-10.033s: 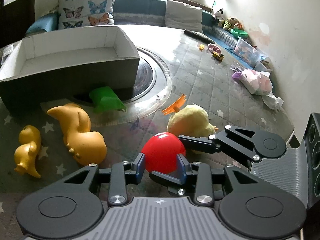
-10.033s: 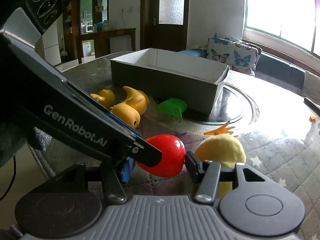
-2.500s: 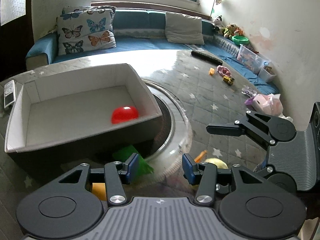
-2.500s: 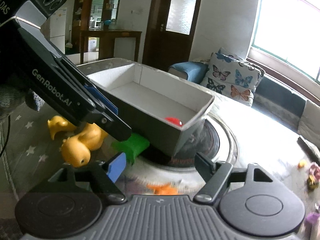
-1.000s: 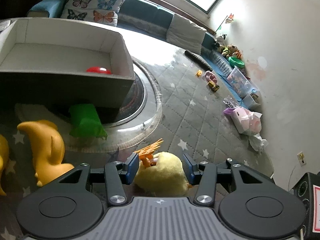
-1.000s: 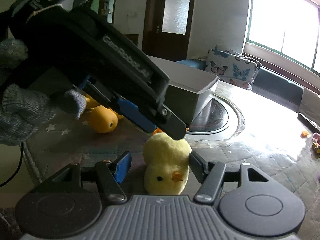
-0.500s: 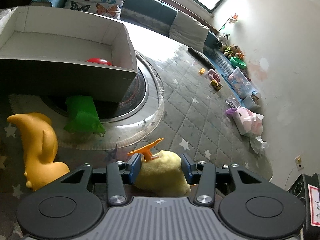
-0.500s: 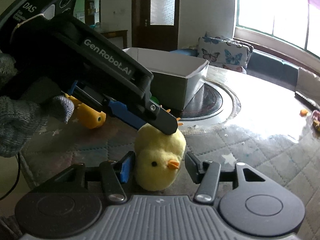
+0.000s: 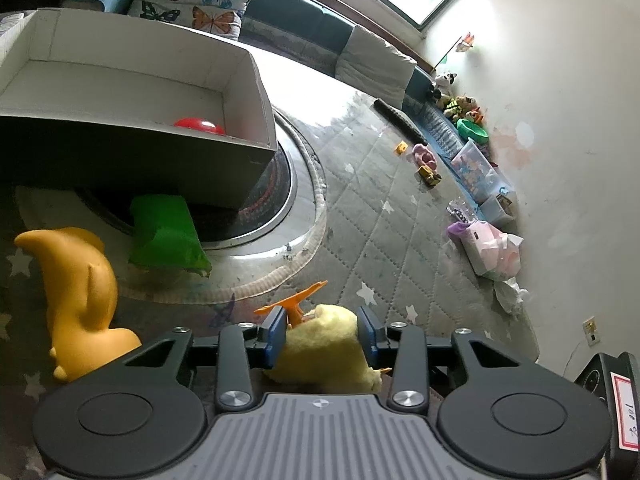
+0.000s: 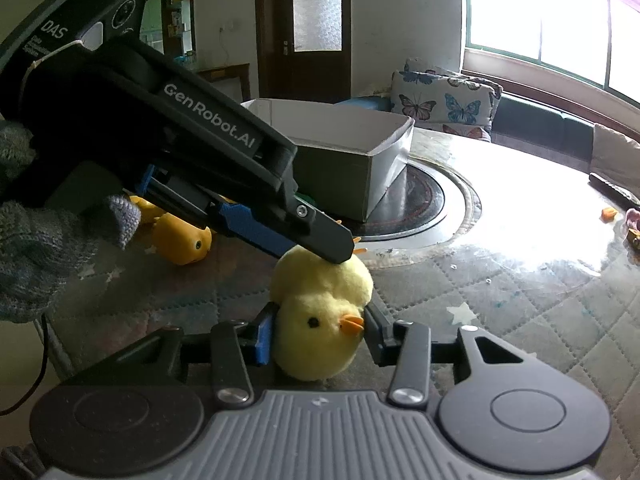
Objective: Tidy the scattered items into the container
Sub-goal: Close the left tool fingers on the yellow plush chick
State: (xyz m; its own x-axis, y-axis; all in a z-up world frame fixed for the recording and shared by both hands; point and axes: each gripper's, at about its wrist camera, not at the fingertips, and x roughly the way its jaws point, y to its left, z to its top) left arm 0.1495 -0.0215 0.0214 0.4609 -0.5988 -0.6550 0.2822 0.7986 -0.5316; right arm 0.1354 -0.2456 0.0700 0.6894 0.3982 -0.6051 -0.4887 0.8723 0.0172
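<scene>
While resting on the quilted tabletop [image 9: 384, 216], pressed from both sides: yellow chick [image 9: 324, 348] [image 10: 320, 320]. Behind it, on the round glass turntable [image 9: 292, 200], an open cardboard box [image 9: 132, 92] [image 10: 360, 160] with a red ball [image 9: 199, 125] inside. Beside the box, an orange duck [image 9: 80, 300] and a green piece [image 9: 166, 232]. Left gripper [image 9: 322, 334] jaws nearly closed, squeezing the chick's body. Right gripper [image 10: 318, 334] jaws narrowed against the chick's head, both pads touching.
</scene>
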